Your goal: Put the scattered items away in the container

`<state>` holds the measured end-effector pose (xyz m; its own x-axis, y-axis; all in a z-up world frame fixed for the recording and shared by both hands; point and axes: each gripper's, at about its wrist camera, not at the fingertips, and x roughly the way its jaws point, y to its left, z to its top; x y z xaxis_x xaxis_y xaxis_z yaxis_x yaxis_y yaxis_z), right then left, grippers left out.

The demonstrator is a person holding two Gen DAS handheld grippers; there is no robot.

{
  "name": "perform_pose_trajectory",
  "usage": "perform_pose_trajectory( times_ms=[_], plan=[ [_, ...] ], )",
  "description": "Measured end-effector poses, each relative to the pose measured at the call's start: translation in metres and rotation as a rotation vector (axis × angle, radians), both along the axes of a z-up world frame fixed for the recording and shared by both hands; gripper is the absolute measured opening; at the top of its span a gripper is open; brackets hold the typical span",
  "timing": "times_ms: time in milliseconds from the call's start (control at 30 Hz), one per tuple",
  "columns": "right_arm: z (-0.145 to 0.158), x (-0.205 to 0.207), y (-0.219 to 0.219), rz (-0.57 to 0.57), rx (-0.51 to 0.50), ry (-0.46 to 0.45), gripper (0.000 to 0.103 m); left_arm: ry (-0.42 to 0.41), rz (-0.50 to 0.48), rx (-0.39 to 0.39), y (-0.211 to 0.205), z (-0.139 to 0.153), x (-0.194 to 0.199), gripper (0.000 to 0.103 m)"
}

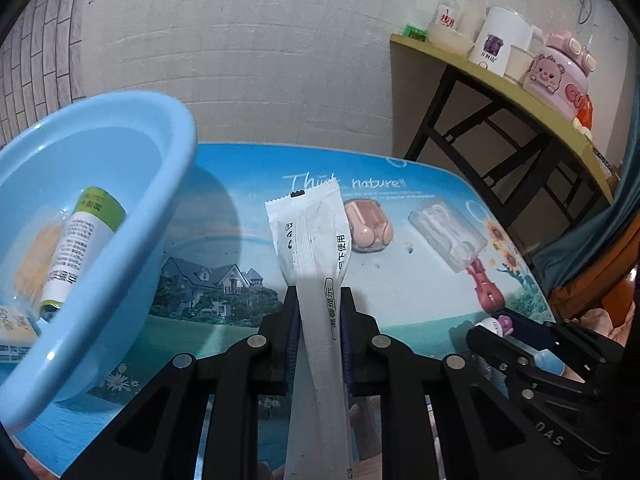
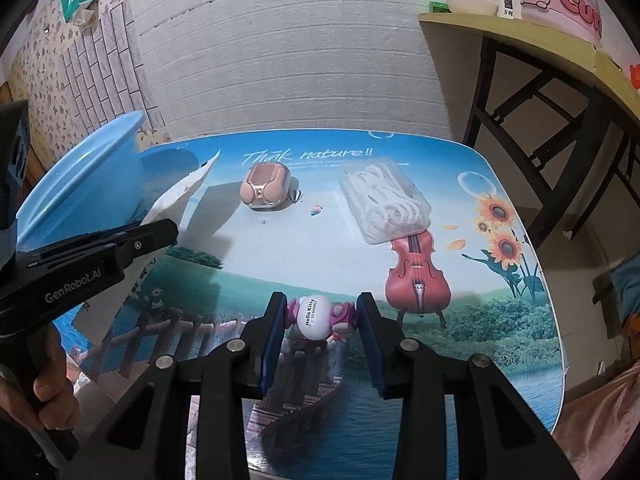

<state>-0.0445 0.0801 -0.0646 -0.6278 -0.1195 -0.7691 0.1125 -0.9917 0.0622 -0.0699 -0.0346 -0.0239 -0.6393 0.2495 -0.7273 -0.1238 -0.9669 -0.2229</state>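
My left gripper (image 1: 320,296) is shut on a long white sachet (image 1: 310,232), which stands up from its jaws above the table. Beside it on the left sits the blue basin (image 1: 176,128), with a green-and-white tube (image 1: 80,244) and a yellow box (image 1: 16,324) inside. My right gripper (image 2: 322,316) is shut on a small Hello Kitty figure (image 2: 314,318) near the table's front edge. A pink earbud case (image 2: 262,188) and a clear case of white cable (image 2: 386,204) lie further back. In the right wrist view the left gripper (image 2: 168,228) lifts the sachet (image 2: 188,188) next to the basin (image 2: 80,184).
The low table (image 2: 500,340) has a printed landscape top and stands against a white brick wall. To the right is a taller yellow-topped table (image 1: 500,76) on black legs, holding a pink pot (image 1: 560,76), a white jug and bowls. A hand (image 2: 52,392) grips the left handle.
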Motion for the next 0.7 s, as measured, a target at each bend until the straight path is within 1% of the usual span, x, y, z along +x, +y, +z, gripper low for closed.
perform_pose_trajectory(
  times_ms=[333,533,700],
  plan=[
    [0.015,-0.002,-0.003,-0.005,-0.007,0.026,0.037,0.089,-0.031,0.022,0.005,0.036,0.012,0.016],
    [0.032,-0.003,-0.01,0.013,-0.017,0.057,0.037,0.139,-0.006,0.046,-0.009,0.059,0.02,0.017],
    [0.047,-0.004,-0.027,0.051,-0.031,0.081,0.037,0.17,0.029,0.031,-0.027,0.072,0.025,0.017]
  ],
)
